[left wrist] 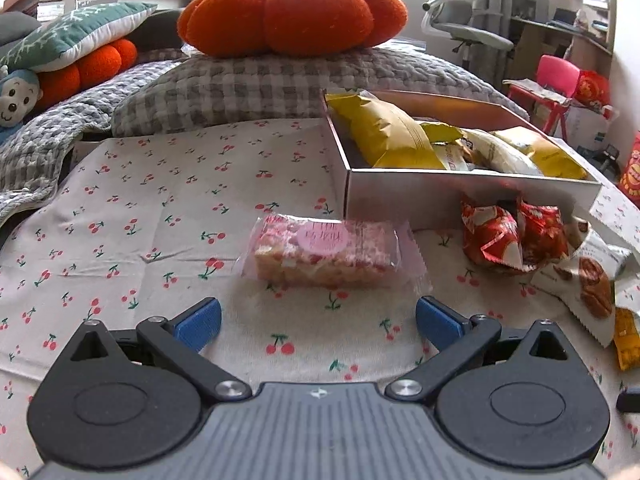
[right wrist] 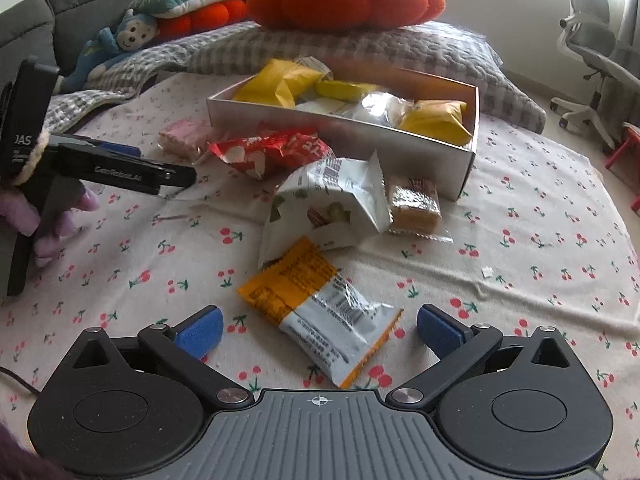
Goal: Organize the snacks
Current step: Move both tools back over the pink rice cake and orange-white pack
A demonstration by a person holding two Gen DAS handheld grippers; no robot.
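A pink-wrapped snack bar (left wrist: pixel 326 254) lies on the cherry-print cloth just ahead of my left gripper (left wrist: pixel 318 322), whose blue pads stand wide apart and touch nothing. My right gripper (right wrist: pixel 318 330) is open too, and an orange-and-clear packet (right wrist: pixel 320 314) lies between its pads without touching them. A silver box (left wrist: pixel 460 196) (right wrist: pixel 460 160) holds several yellow and white packets. Beside it lie red packets (left wrist: pixel 512 236) (right wrist: pixel 276 150), a white nut pouch (right wrist: pixel 332 204) and a clear-wrapped cake (right wrist: pixel 414 204). The pink bar (right wrist: pixel 182 138) shows far left in the right wrist view.
A grey checked blanket (left wrist: pixel 256 88) and an orange pumpkin cushion (left wrist: pixel 292 12) lie behind the box. A blue plush monkey (right wrist: pixel 120 46) sits at the back left. The left gripper's body (right wrist: pixel 100 166), held by a gloved hand, enters the right wrist view. An office chair (right wrist: pixel 592 60) stands at right.
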